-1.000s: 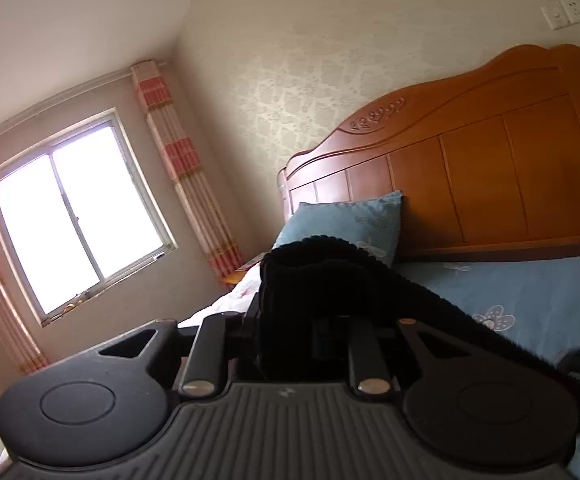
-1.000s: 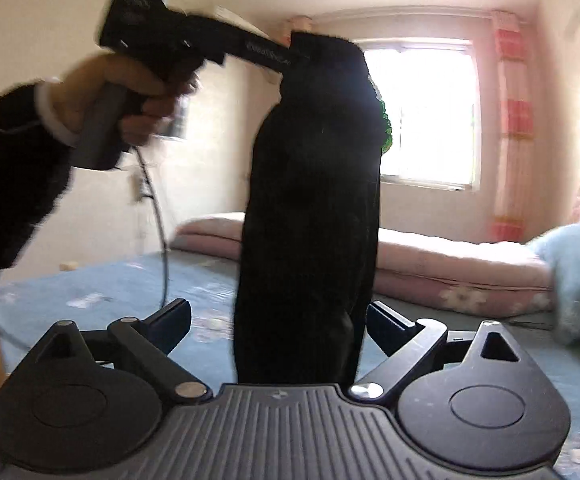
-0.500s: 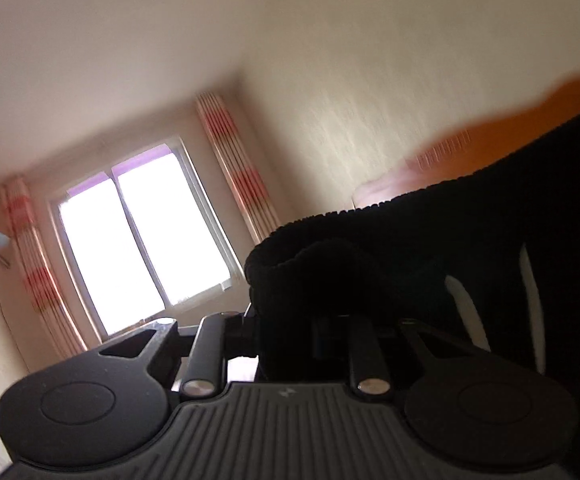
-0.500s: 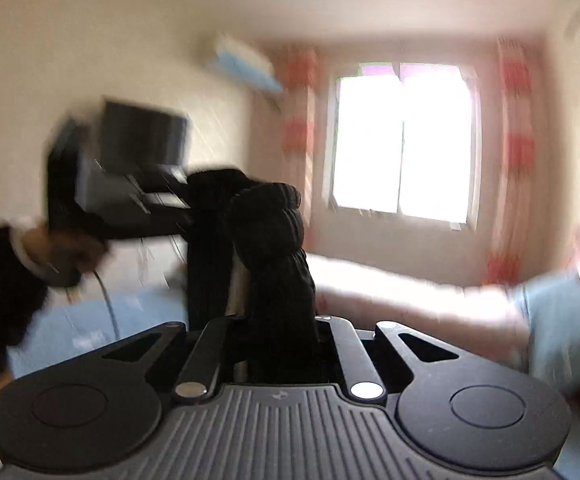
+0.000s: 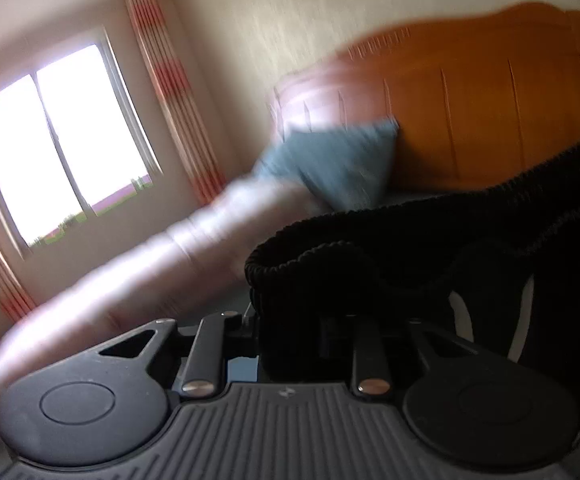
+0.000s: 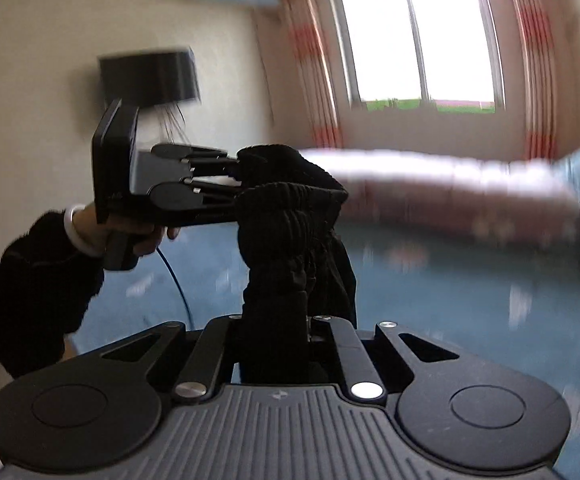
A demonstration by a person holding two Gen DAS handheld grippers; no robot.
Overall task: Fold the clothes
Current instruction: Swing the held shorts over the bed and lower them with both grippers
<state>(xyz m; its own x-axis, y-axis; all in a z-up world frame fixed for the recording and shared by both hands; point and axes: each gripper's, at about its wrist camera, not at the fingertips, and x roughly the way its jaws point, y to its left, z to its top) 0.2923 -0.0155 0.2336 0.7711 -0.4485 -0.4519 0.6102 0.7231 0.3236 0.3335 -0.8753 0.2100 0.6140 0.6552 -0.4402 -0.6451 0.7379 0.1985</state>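
Observation:
A black ribbed knit garment point(image 5: 410, 248) with white stripes hangs bunched between both grippers above the bed. In the left wrist view its elastic hem covers my left gripper point(image 5: 302, 320), whose jaws are opening slightly with the cloth still pinched between them. The right wrist view shows that left gripper point(image 6: 237, 188) from the side, held by a person's hand point(image 6: 129, 236), its fingers gripping the top of the garment point(image 6: 290, 232). My right gripper point(image 6: 277, 320) is shut on a lower fold of the same cloth.
Below lies a bed with a blue sheet point(image 6: 450, 300), and a rolled pink quilt point(image 6: 450, 184) runs along its far side. A blue pillow point(image 5: 338, 160) leans on the wooden headboard point(image 5: 490, 92). A cable point(image 6: 173, 280) hangs from the left gripper.
My right gripper was open around the hanging garment and has since shut on it and risen. The left gripper has come down, so the cloth now bunches between the two.

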